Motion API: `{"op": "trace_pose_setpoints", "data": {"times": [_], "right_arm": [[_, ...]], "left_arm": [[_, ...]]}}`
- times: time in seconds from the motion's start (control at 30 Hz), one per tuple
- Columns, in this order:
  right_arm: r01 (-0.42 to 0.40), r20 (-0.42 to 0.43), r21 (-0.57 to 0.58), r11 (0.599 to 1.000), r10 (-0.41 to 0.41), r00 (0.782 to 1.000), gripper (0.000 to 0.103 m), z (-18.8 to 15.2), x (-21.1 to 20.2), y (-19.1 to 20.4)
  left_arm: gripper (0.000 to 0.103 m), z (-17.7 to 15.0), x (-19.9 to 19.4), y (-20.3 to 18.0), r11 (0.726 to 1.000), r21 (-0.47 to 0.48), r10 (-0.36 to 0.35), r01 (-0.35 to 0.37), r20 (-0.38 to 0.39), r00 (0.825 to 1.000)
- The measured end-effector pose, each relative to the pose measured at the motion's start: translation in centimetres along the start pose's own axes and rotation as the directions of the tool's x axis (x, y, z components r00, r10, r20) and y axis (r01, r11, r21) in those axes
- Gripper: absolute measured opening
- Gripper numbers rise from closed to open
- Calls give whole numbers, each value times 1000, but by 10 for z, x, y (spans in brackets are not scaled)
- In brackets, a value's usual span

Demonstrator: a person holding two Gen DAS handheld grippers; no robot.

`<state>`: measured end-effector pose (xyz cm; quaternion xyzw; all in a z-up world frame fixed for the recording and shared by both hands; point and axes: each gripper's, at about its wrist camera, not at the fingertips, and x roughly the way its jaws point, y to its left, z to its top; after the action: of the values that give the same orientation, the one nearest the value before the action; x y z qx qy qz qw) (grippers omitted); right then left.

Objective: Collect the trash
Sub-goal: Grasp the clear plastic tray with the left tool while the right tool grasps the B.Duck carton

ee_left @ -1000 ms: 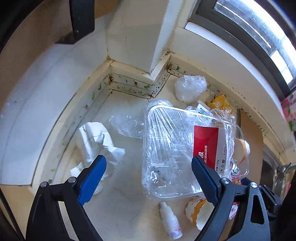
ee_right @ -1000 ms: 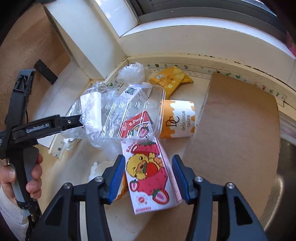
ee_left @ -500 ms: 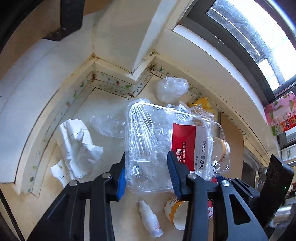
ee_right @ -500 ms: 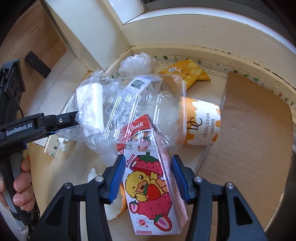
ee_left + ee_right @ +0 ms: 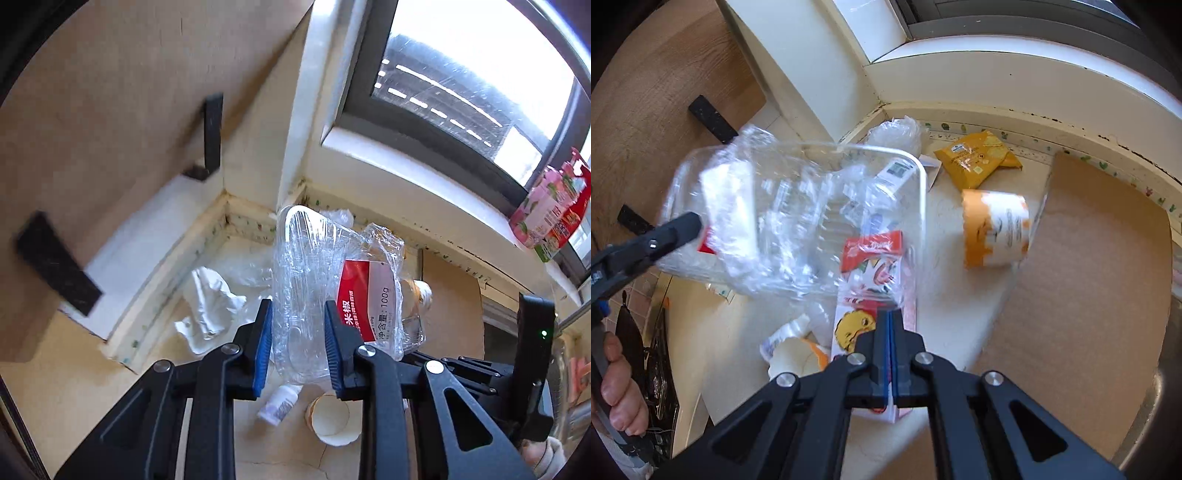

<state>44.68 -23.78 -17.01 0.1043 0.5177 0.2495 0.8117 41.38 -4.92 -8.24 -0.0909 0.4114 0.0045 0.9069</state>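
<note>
— What have your left jaws got?

— My left gripper (image 5: 298, 345) is closed partway on the clear plastic tray (image 5: 306, 295), one blue pad pressed on each side of its near end. The tray is lifted off the counter (image 5: 110, 387) and tilted, wrapped in crinkled film with a red and white label (image 5: 365, 295) stuck on it.

— Anything inside it?

— I cannot tell; only film and the label show through.

— And your right jaws?

— My right gripper (image 5: 888, 354) has its pads pressed together, no gap. It sits over the strawberry milk carton (image 5: 875, 295) lying flat on the counter; whether anything is pinched between the pads I cannot tell.

— Where is the remaining trash?

— All on the counter. Under the tray lie a small white bottle (image 5: 279, 402) and a paper cup (image 5: 330, 419) on its side, its mouth toward me. A crumpled white paper (image 5: 210, 306) sits to the left, near the wall. From my right side, an orange and white paper cup (image 5: 995, 229) lies on its side touching the edge of the brown board (image 5: 1089, 295), with a yellow snack packet (image 5: 979, 157) beyond it and a wad of clear plastic (image 5: 895, 134) in the corner.
</note>
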Motion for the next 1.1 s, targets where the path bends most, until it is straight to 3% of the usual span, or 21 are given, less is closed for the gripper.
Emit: {"op": "trace_pose_setpoints", "data": {"times": [0.17,0.23,0.27,0.33,0.4,0.57,0.7,0.9,1.1], "right_arm": [[-25,-29,66,998,26,999,0,-6,-5,1],[-20,-31,92,996,23,999,5,-3,-4,3],[-20,-26,96,995,23,999,10,-2,-4,5],[-14,-10,86,996,14,1000,42,0,-3,12],[3,6,65,998,-3,1000,52,3,0,19],[63,-25,27,998,-62,998,52,11,26,33],[137,4,-33,990,-137,991,53,16,35,47],[274,1,-60,960,-274,962,53,23,46,51],[295,-68,-85,952,-301,951,59,11,60,46]], "left_arm": [[24,-17,-53,-20,990,104,81,-95,129,988],[24,-25,-75,-25,983,130,109,-133,178,978],[24,-29,-87,-26,978,138,127,-157,203,971],[24,-37,-105,-25,968,145,168,-206,237,957],[24,-46,-124,-22,953,150,218,-262,259,941],[24,-70,-157,-2,935,126,287,-330,275,918],[24,-93,-178,18,920,93,345,-380,265,900],[24,-122,-196,46,917,27,385,-399,205,900],[24,-145,-206,61,908,-6,413,-418,168,895]]}}
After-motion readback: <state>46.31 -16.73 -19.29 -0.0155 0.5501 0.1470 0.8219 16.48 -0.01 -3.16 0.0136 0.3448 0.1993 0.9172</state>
